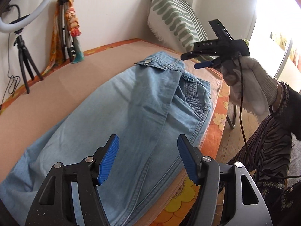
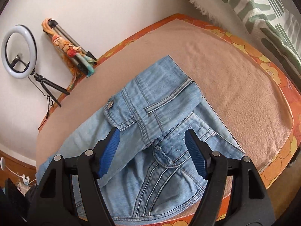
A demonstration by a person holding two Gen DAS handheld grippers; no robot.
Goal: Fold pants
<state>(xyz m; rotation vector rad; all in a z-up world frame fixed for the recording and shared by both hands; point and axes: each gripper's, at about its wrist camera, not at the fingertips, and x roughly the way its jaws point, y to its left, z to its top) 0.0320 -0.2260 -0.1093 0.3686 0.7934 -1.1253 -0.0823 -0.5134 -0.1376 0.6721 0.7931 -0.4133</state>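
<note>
Light blue denim pants [image 1: 131,103] lie on a bed, folded lengthwise, with the buttoned waistband [image 1: 150,62] at the far end. My left gripper [image 1: 148,141] hangs open over the leg part near the bed's edge, nothing between its blue pads. A white-gloved hand [image 1: 248,82] holds my right gripper [image 1: 189,61] in the air past the waistband end, its jaws apart and empty. In the right wrist view the right gripper [image 2: 152,131] is open just above the pants [image 2: 160,103] at the waistband and pocket, touching nothing.
The pants rest on a tan blanket [image 1: 56,86] over an orange flowered mattress [image 1: 218,118]. A green-striped pillow [image 1: 175,18] leans on the wall. A ring light on a tripod [image 1: 18,28] and a cloth-draped folded tripod [image 1: 65,30] stand at the far side. The person's striped clothing [image 1: 269,141] is at right.
</note>
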